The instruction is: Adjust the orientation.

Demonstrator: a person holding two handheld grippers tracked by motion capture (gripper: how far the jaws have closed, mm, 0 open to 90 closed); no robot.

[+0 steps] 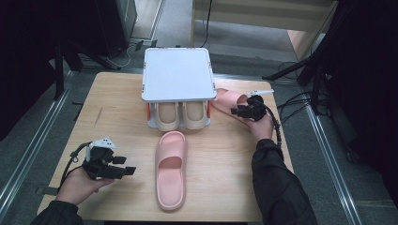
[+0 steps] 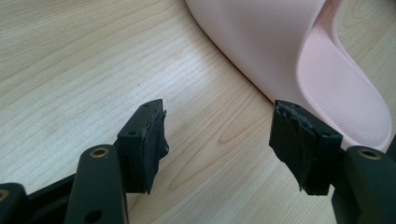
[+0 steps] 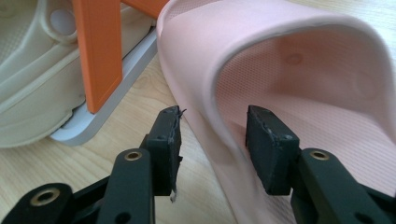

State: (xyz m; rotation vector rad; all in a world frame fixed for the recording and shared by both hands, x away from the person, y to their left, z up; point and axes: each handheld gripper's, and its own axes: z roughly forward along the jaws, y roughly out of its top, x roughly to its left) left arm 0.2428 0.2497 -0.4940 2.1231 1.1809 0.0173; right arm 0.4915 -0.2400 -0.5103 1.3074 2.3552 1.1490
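You look less than halfway through, by my reading: the white shoe rack at the far middle of the wooden table already has a beige pair on its lower shelf, while both pink slippers are still out on the table. One pink slipper lies flat in the near middle, toe pointing away from you. The other pink slipper sits just right of the rack.

Your right arm reaches far and leftward, and the right gripper straddles that slipper's side wall, its jaws partly parted, pads not visibly pressing. Your left gripper rests low at the near left, jaws wide, holding nothing, just beside the near slipper.
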